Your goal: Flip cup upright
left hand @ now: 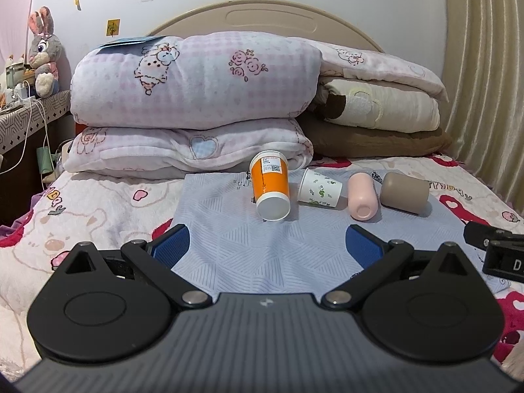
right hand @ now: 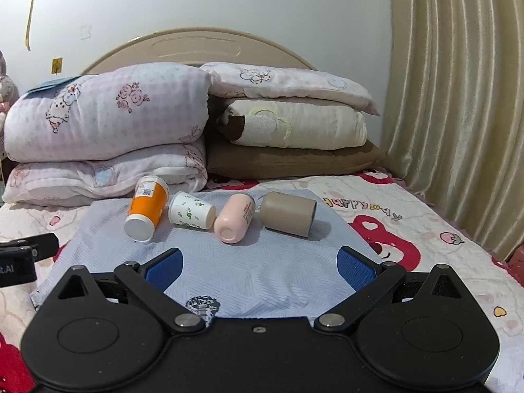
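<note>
**Four cups lie tipped on the bed, both grippers wide and empty**

The bed (right hand: 376, 203) carries everything here, with folded quilts (left hand: 193, 85) stacked at its head. A pale blue cloth (left hand: 229, 242) is spread over the bedcover just in front of those quilts, and all four cups lie on their sides on it in a row.

Largest is the orange cup (left hand: 271, 185), at the left end of the cloth's far edge, nearest the quilts, its white base towards the cameras. The taupe cup (left hand: 405, 193) lies at the right end of the row, its mouth turned to the right. Between them sit the white cup with green print (left hand: 319, 190), just beside the orange one, and the slim pink cup (left hand: 359, 198), close to the taupe one.

The left hand-held gripper (left hand: 267, 245) and the right hand-held gripper (right hand: 258, 263) both hover over the near part of the cloth, well short of the cups, blue pads spread wide and holding nothing.

The orange and white cups look like paper: probably light, and easily crushed, so a gentle pinch across the wall near the base seems safest. The pink and taupe ones appear smoother and stiffer, likely to roll or slip on the soft cloth; gripping mid-body should steady them while turning.
</note>
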The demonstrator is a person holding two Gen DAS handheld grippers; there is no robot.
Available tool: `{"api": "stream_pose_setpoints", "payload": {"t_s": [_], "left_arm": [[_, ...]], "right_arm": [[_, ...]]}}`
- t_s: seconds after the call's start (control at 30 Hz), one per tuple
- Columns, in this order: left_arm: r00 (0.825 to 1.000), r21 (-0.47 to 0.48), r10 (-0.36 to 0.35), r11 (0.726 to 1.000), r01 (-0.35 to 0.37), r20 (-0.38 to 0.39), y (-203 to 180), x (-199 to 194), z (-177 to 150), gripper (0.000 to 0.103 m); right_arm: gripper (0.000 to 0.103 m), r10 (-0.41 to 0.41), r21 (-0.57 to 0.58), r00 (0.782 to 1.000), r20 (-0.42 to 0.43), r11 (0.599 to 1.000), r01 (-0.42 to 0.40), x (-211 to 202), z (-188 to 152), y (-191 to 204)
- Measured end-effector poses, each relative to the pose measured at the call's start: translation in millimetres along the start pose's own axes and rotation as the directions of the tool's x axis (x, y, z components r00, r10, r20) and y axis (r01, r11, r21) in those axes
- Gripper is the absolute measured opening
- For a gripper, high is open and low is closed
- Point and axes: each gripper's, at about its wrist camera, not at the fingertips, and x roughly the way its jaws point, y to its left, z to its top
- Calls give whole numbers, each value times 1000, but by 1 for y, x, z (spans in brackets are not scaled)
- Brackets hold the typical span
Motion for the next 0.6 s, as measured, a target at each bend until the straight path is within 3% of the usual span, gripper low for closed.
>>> {"api": "stream_pose_setpoints", "payload": {"t_s": [0.17,0.4,0.6], "left_arm": [[1000,6,2,1000,-2,30,-1,-1,-2,103],[997,16,11,1000,-10,-75,-3,3,-4,103],[996,-17,-9,1000,8,-83,-2,3,-6,103]], "right_arm": [[102,1,-3,1000,2,1000,-1,-1,0,0],[102,0,1,1000,-4,1000,0,0,0,-2],[102,-2,7,1000,-9,1000,2,0,-1,-5]]}}
